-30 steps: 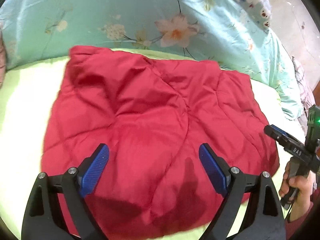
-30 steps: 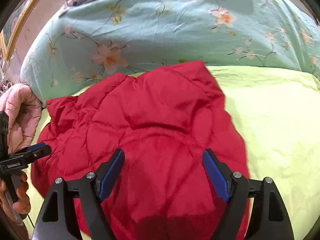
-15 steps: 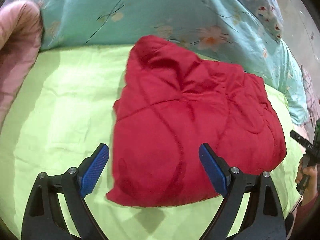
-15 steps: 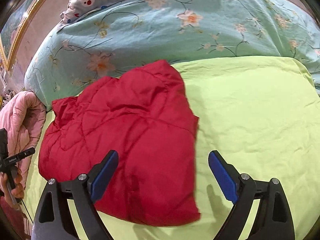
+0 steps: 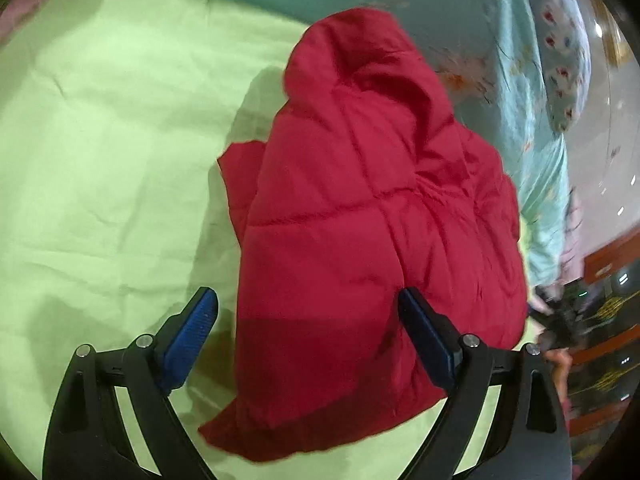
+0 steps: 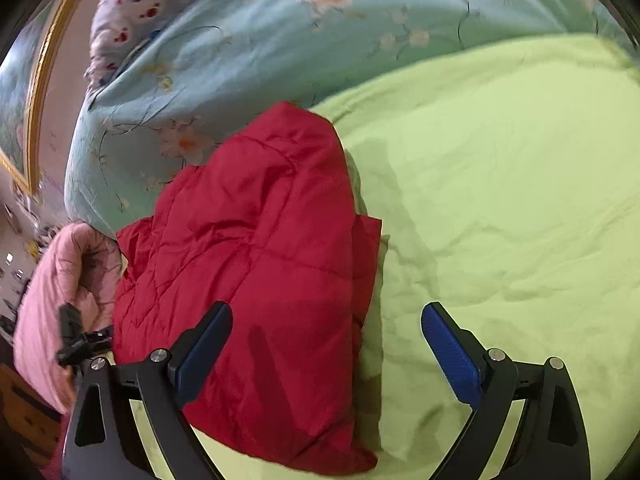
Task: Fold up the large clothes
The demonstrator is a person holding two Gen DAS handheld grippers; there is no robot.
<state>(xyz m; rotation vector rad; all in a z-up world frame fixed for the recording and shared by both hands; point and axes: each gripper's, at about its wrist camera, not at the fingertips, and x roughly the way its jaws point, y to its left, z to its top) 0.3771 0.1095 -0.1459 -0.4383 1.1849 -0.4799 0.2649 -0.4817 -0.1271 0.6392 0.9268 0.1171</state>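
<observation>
A red quilted jacket lies folded in a puffy block on the light green bed sheet. My left gripper hovers open above the jacket's near edge, its pads apart from the fabric. In the right wrist view the same jacket lies left of centre. My right gripper hangs over the jacket's right edge, its jaws opening wide with no fabric pinched between them. The other gripper shows small at the left edge there, and the right one at the right edge of the left wrist view.
A turquoise floral duvet is heaped along the far side of the bed, with a patterned pillow behind it. A pink quilted garment lies at the left bed edge. Green sheet spreads to the right. Wooden furniture stands beyond the bed.
Both grippers have drawn back and apart from over the jacket's middle. The left view has swung left and rolled, the right view has swung right; the right jaws stand wider than before.
</observation>
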